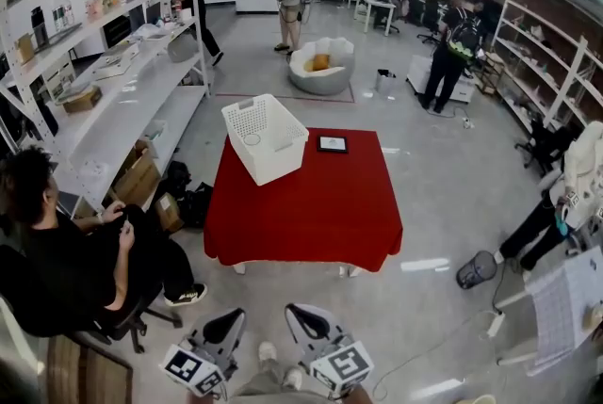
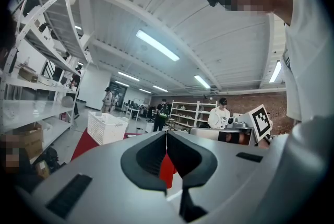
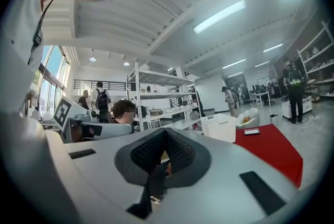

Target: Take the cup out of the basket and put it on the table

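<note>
A white slatted basket stands on the far left part of the red-covered table. A pale round cup shows inside it, near its left wall. Both grippers hang low at the bottom of the head view, well short of the table. My left gripper has its jaws closed together with nothing between them, as the left gripper view confirms. My right gripper beside it is shut and empty too. The basket also appears far ahead of the left jaws and, in the right gripper view, the basket sits to the right.
A small black-framed tablet lies on the table right of the basket. A seated person and long white shelving fill the left side. A floor fan and another person stand at the right. Open grey floor lies between me and the table.
</note>
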`<state>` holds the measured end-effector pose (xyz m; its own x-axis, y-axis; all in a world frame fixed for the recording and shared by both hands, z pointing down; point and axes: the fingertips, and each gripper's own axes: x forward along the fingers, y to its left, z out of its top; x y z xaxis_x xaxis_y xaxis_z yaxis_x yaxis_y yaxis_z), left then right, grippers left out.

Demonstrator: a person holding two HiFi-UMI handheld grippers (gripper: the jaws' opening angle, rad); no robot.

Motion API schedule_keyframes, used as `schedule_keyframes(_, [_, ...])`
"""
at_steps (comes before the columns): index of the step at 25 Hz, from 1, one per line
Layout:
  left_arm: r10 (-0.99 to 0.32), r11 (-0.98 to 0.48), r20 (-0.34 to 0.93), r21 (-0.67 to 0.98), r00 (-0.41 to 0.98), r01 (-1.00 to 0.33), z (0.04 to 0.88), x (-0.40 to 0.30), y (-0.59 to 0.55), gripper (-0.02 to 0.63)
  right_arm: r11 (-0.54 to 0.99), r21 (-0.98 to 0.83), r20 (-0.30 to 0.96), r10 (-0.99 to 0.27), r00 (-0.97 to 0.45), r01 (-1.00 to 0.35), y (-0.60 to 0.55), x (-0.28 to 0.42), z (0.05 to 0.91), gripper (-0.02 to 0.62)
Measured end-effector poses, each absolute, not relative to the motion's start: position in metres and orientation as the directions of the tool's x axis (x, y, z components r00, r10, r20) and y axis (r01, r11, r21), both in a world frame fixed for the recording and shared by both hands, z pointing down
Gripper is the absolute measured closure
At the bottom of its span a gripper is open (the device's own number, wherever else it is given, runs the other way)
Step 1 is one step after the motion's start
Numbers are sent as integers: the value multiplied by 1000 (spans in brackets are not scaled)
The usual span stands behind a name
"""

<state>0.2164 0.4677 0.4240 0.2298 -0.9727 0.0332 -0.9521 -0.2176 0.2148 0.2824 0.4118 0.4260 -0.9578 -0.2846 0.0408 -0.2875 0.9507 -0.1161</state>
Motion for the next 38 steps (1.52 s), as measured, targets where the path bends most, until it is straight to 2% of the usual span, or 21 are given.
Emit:
schedule_keyframes(26, [-959,-269,32,220,282,-938,427,118,385,594,933,-102,53,-341,-939,-345,334,192,430,586])
schedule_keyframes(38, [-965,-246,32,224,259,-943,428,93,332,594,941,-104,55,-317,-947,-321,283,164,427,586])
